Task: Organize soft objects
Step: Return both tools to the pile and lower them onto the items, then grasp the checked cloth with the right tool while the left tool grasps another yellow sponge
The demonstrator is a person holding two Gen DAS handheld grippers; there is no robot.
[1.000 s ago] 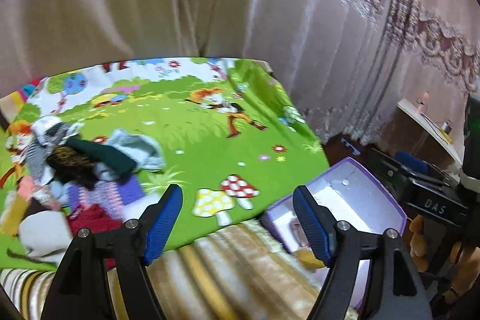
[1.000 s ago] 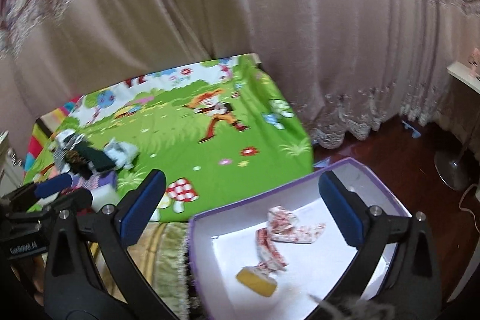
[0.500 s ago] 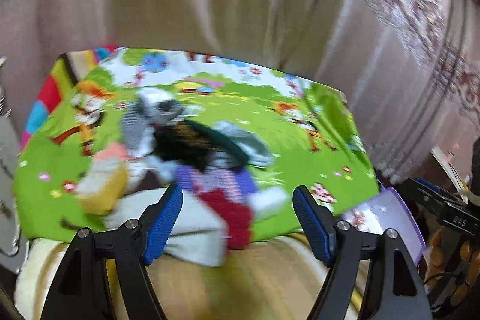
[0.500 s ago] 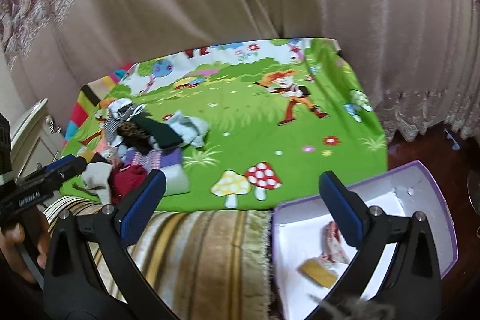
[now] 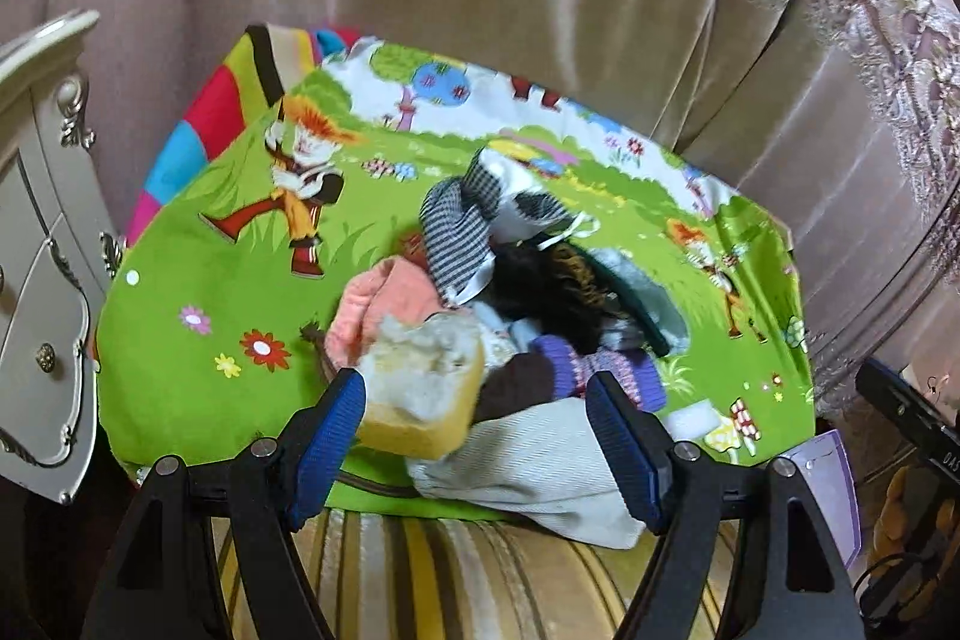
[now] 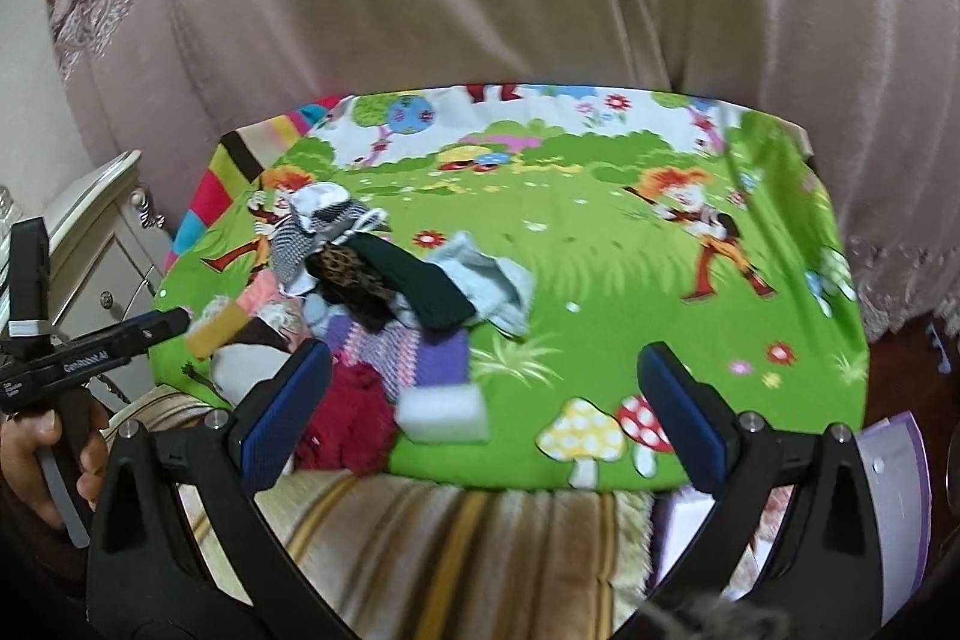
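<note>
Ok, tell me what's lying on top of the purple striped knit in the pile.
A black lacy piece and a dark green sock overlap the purple striped knit's far edge; a red knit covers its near corner. Whatever lies under it is hidden.

Bright green cartoon cloth (image 6: 600, 268), spotted with red-and-white and yellow mushrooms, rainbow blocks along its left edge. On its left half the pile: black-and-white checked fabric (image 5: 459, 232), a salmon-pink piece (image 5: 384, 304), a yellow-and-white sponge (image 5: 423, 388), purple-and-pink knit (image 6: 414, 352), deep red wool (image 6: 348, 424), dark green sock (image 6: 420, 280), pale blue cloth (image 6: 492, 286). Gold-striped blanket (image 6: 420, 550) below.
</note>
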